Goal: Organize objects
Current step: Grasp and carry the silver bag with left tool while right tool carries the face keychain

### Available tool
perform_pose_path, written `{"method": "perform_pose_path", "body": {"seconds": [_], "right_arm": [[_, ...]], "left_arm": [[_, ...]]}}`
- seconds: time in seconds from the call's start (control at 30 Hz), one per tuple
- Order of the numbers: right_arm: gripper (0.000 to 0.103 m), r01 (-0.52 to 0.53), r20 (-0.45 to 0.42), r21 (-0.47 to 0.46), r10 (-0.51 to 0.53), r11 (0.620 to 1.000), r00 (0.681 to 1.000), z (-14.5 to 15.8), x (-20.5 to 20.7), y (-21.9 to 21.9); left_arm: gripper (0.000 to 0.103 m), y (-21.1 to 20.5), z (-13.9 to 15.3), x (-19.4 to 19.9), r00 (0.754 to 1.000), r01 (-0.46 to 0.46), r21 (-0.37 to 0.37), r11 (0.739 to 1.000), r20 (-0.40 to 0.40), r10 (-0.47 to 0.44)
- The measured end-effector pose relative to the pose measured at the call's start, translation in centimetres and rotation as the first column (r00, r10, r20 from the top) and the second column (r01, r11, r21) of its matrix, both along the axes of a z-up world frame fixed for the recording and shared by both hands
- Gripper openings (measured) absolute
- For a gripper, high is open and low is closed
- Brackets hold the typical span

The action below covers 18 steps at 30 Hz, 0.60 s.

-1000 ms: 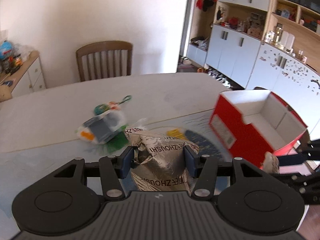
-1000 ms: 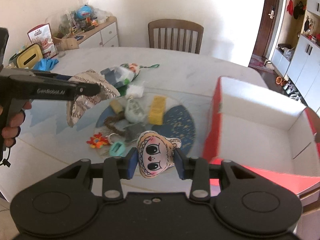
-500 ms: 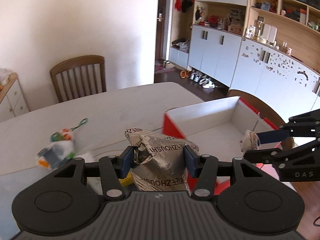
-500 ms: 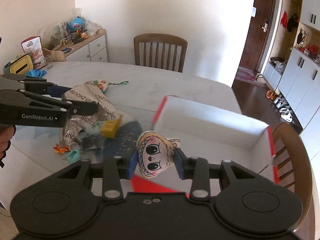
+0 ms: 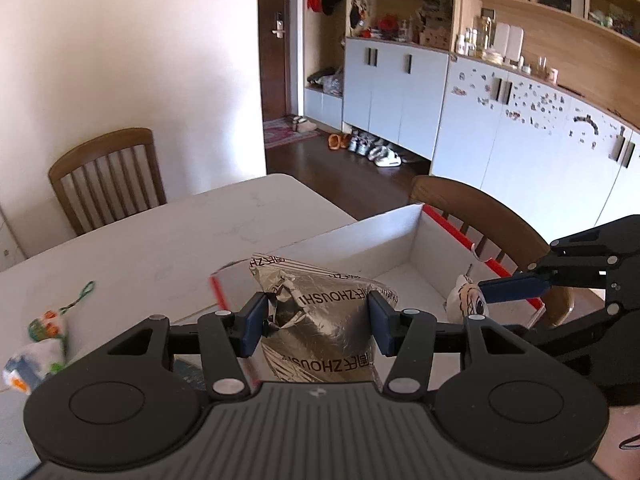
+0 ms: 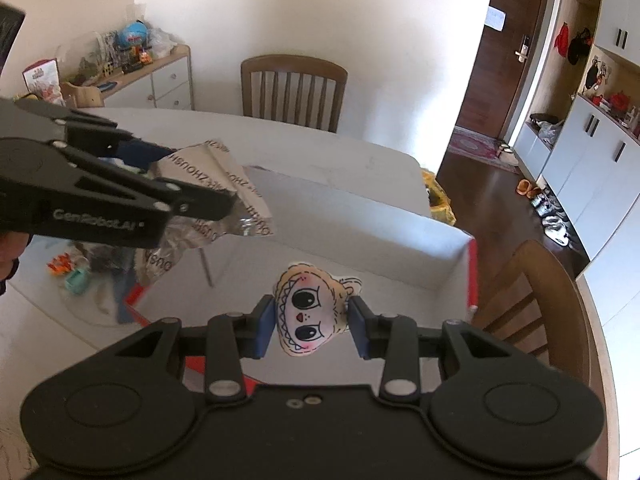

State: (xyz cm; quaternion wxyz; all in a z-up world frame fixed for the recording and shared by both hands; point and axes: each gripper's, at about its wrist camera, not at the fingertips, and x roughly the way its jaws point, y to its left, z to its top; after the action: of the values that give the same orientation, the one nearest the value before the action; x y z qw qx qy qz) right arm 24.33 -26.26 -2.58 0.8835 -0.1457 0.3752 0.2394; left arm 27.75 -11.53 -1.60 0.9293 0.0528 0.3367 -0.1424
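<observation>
At the far left of the left wrist view a small plush toy (image 5: 34, 350) with a green loop lies blurred on the white table (image 5: 160, 240); its edge is cut by the frame and its shape is hard to read. In the right wrist view a scatter of small things sits low at the left — an orange trinket (image 6: 60, 265) and a teal one (image 6: 77, 280) — half hidden behind the other tool's black arm.

The left gripper (image 5: 316, 322) is clamped on a crinkled silver foil bag (image 5: 320, 320), its blue pads pressing in both creased sides. The bag's lower end drops behind the gripper body, so its full length is unseen. From the right wrist view the bag (image 6: 224, 196) hangs above the near-left corner of the box, its printing upside down and only partly legible.

The red box (image 5: 400, 236) is cardboard, white inside and red outside, with straight walls and an open top; its near wall is hidden in both views by the grippers.

The right gripper (image 6: 312, 322) grips a soft flat cloth doll face (image 6: 310, 312) — cream fabric, stitched outline, big black eyes, pink cheeks — held over the box's white interior (image 6: 360, 248). In the left wrist view only a sliver of the doll (image 5: 466, 300) shows beside the blue finger (image 5: 514, 288).

A wooden chair (image 6: 532, 300) with a curved back stands just beyond the box's right side.
</observation>
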Motion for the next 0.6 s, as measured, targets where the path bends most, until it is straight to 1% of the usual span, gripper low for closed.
{"method": "perform_pose_path", "body": {"seconds": [0.17, 0.33, 0.6], "right_arm": [[0.037, -0.005, -0.021, -0.017, 0.004, 1.000, 1.000, -1.1, 1.4, -1.5], [0.037, -0.014, -0.058, -0.037, 0.012, 0.999, 0.998, -2.7, 2.8, -1.8], [0.037, -0.027, -0.137, -0.083, 0.016, 0.996, 0.991, -6.1, 5.1, -1.4]], "left_arm": [[0.053, -2.6, -1.7, 2.6, 0.999, 0.012, 0.022, 1.000, -0.049, -0.011], [0.053, -5.1, -3.8, 5.1, 0.996, 0.031, 0.075, 0.997, -0.090, -0.025], [0.053, -6.6, -7.3, 8.0, 0.985, 0.048, 0.138, 0.989, -0.172, -0.024]]}}
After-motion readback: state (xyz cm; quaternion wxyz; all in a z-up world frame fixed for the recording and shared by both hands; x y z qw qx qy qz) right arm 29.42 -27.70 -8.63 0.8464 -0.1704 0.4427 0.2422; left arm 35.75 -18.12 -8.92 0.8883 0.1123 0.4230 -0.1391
